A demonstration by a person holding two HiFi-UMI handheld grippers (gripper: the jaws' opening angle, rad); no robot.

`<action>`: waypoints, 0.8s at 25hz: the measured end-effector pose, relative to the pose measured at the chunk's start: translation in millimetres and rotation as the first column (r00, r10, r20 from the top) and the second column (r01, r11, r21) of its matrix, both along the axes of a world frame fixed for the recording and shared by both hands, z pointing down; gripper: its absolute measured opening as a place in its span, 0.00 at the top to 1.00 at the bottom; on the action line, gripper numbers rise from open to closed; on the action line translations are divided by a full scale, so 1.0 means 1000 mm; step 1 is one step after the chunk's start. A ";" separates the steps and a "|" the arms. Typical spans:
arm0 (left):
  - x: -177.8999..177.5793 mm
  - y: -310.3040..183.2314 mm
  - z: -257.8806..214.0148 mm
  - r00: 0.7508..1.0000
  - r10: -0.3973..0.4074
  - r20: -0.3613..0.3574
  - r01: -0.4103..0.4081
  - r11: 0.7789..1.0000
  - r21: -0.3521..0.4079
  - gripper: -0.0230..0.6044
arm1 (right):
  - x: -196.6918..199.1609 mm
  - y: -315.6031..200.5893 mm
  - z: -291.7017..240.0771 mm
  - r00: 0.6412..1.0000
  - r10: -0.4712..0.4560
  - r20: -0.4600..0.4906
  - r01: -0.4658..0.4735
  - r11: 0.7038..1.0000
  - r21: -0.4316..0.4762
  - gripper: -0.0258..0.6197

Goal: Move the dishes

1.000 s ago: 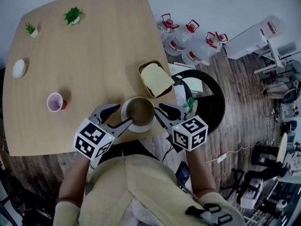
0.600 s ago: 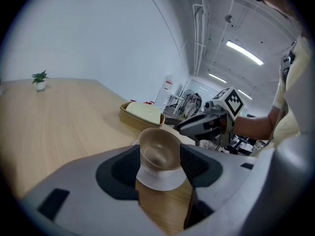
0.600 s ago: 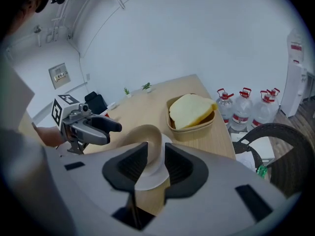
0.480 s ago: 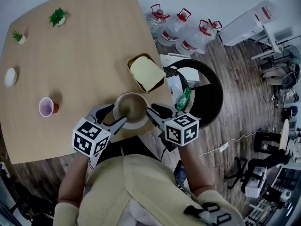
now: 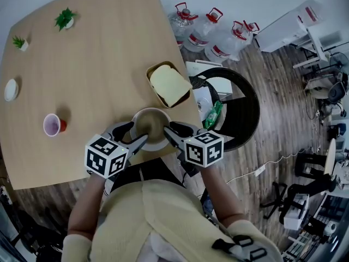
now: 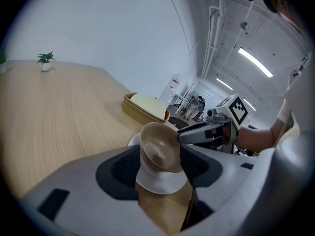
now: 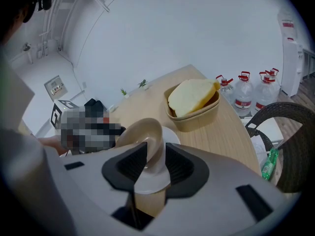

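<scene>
Basically, left gripper (image 5: 138, 132) clamps the tan bowl (image 5: 151, 121) sitting on its white plate (image 6: 160, 183) — right gripper (image 5: 166, 131) jaws just opening, rim between them.

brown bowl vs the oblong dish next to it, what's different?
Shape: the brown bowl is round; the oblong dish is a rounded rectangle.
Contents: the brown bowl looks empty; the oblong dish holds a pale yellow block.
Support: the brown bowl sits on a white plate; the oblong dish rests straight on the table.
Shared: both are brownish and near the same table edge.
</scene>
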State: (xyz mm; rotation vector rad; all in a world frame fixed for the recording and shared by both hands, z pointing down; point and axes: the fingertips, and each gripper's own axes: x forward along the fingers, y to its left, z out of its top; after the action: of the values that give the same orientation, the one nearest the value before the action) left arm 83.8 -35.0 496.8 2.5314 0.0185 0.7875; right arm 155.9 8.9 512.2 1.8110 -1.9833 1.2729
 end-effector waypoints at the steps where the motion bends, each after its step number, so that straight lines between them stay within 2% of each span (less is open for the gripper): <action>1: 0.001 0.001 0.000 1.000 0.002 -0.002 -0.002 1.000 -0.005 0.55 | 0.000 0.000 0.001 1.000 -0.002 0.002 0.002 1.000 -0.003 0.76; 7: 0.005 0.006 -0.005 1.000 0.000 -0.015 0.000 1.000 -0.016 0.55 | -0.002 -0.002 -0.001 1.000 -0.018 -0.003 0.018 1.000 -0.020 0.80; 11: 0.003 -0.001 -0.014 0.999 -0.033 -0.034 0.033 0.999 -0.002 0.55 | -0.005 -0.009 -0.010 0.999 -0.049 -0.014 0.049 0.999 -0.018 0.81; 16: -0.010 -0.021 -0.029 0.991 -0.123 -0.055 0.125 0.992 0.027 0.55 | -0.017 -0.032 -0.027 0.990 -0.134 -0.038 0.134 0.991 -0.002 0.81; 20: -0.032 -0.047 -0.036 0.972 -0.225 -0.069 0.228 0.973 0.039 0.55 | -0.037 -0.064 -0.035 0.972 -0.228 -0.055 0.228 0.974 0.007 0.82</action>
State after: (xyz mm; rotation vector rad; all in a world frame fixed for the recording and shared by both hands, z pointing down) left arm 51.3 -82.3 460.7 2.5436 -0.2670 0.6222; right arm 119.3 -54.8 477.3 1.5502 -2.1028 1.1318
